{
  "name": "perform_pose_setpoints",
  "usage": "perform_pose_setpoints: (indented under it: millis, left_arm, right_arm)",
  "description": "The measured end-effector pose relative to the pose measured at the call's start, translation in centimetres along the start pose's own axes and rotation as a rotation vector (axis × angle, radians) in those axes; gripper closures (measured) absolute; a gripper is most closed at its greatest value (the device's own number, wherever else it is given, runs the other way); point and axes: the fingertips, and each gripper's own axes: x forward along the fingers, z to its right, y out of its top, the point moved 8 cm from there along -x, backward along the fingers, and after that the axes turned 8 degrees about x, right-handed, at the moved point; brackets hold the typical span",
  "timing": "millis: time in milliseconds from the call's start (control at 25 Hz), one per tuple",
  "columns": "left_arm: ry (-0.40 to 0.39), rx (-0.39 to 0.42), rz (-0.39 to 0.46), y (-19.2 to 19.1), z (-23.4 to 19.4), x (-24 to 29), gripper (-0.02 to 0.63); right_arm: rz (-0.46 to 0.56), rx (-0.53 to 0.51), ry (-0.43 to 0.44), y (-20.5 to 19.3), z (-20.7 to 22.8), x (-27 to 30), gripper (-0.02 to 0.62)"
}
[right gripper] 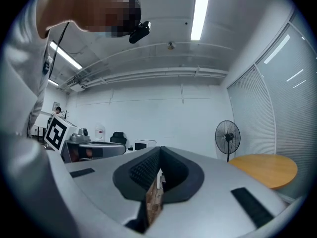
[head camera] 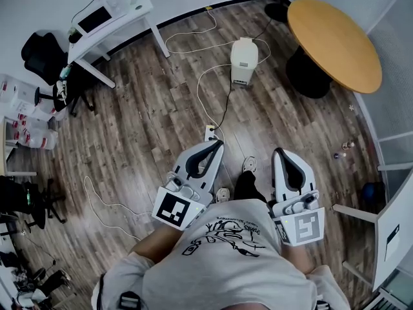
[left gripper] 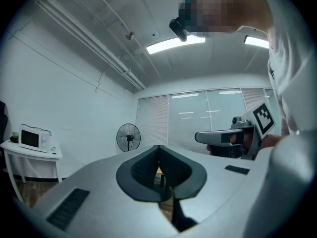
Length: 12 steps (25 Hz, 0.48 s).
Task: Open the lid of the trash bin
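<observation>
Trash bin (head camera: 244,60): white, upright, lid down, toward the far edge of the wooden floor (head camera: 148,121), near the round table (head camera: 332,34).
Left gripper (head camera: 216,144): jaws together, nothing between them, held at the person's chest, well apart from the bin.
Right gripper (head camera: 281,152): likewise closed and empty.

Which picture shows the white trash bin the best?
The head view: the white plastic trash bin stands whole on the wooden floor, lid down. The left gripper view doesn't show it; the right gripper view gives only a white sliver beyond its fingers, too little to tell.
</observation>
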Motion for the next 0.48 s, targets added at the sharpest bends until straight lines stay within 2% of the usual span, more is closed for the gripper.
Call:
perform_pose_setpoints:
  millis: [120,280,480]
  left_arm:
    - [0.000,0.003,0.006,0.2,-0.9,2.5,0.591]
    - [0.008,0.012,-0.046,0.4,-1.9,5.6,0.591]
    - [0.023,0.004,-0.033,0.6,-2.9,10.1,0.591]
  right_arm:
    - [-0.001,-0.003,0.002,0.4,2.1,1.8,0.589]
    - [0.001,-0.013,0.007,1.0,4.8,4.1,0.589]
    - [0.003,-0.022,0.014,1.7,8.9,6.4,0.589]
